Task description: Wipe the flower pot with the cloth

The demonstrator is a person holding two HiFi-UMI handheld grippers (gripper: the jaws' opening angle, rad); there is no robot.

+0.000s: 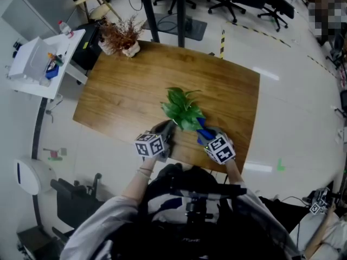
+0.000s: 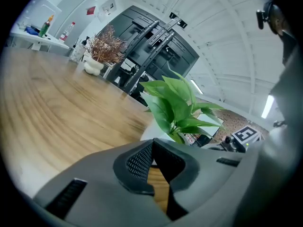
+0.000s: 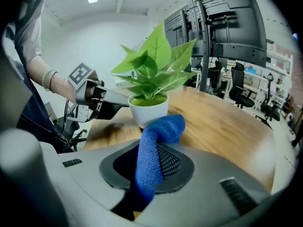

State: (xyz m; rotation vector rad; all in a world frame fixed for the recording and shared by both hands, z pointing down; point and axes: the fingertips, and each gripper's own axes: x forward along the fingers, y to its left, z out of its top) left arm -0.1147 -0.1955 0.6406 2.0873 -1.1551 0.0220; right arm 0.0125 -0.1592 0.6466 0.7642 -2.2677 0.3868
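- The right gripper [image 3: 152,151] was found clamped on a folded blue terry cloth [image 3: 152,162], the cloth's free end bulging forward past the jaw tips.
- That end was seen just in front of a small round white flower pot [image 3: 149,110], low on its wall; contact could not be confirmed.
- A green leafy plant [image 3: 151,65] was held upright in the pot.
- The left gripper [image 2: 151,148] was noted with its jaws drawn together at the tips, nothing between them, just beside the pot's opposite side.
- The pot was placed near the person's edge of a brown wooden table [image 1: 130,91].
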